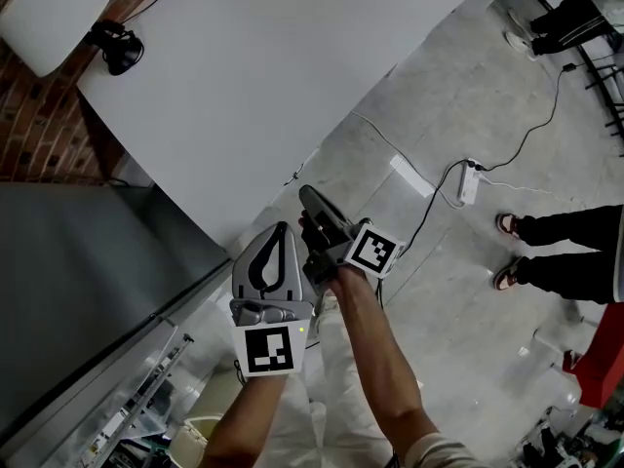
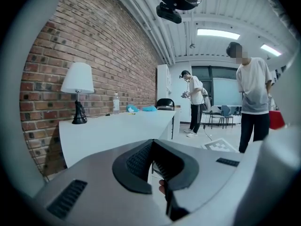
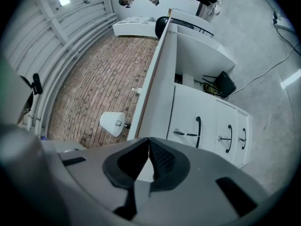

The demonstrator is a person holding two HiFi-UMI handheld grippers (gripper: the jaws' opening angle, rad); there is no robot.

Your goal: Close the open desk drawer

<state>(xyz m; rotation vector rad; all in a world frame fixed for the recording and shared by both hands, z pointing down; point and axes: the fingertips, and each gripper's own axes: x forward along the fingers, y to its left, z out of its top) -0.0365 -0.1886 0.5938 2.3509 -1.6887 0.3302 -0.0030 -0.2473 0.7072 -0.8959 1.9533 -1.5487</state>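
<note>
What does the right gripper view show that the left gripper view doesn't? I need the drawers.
Only the right gripper view: drawer fronts with three black handles below the desk; I cannot tell which is open. Only the left gripper view: the desk's top surface, carrying blue items. Both: the desk, the lamp, the brick wall; left gripper and right gripper each shut on nothing.

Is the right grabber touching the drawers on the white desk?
Apart. The right gripper view shows the right gripper with its jaws shut and held well short of the drawers, which sit far off beyond the jaw tips.
</note>
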